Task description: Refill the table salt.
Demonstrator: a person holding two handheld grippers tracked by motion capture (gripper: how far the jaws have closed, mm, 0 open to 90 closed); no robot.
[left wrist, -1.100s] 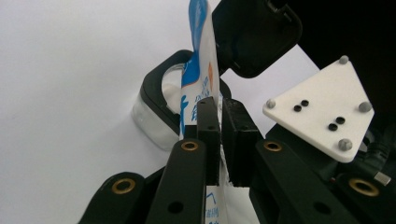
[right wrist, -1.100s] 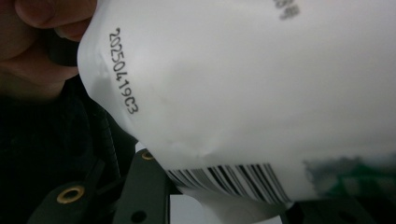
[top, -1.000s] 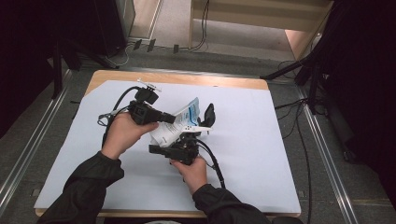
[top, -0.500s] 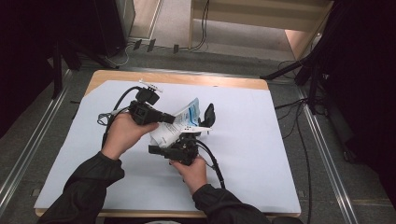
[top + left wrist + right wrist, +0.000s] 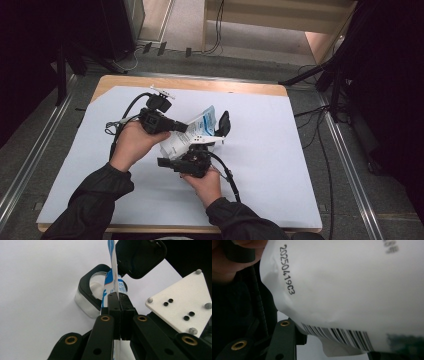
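A white and blue pouch (image 5: 201,129) is held up over the white table cover (image 5: 280,165). My left gripper (image 5: 187,128) comes in from the left and is shut on the pouch's thin edge (image 5: 113,277), its jaws (image 5: 117,297) pressed together on it. Behind the pouch stands a clear container with a black rim (image 5: 87,296) and its black lid (image 5: 140,257) flipped open. My right gripper (image 5: 182,149) sits under the pouch; its jaws have just been opening, and the pouch's barcoded bottom (image 5: 349,285) lies between them (image 5: 332,350).
Cables trail from both grippers across the cover. The right gripper's white three-cornered plate (image 5: 182,305) is close beside the left jaws. The table's wooden back edge (image 5: 200,84) lies beyond, with metal rails along both sides.
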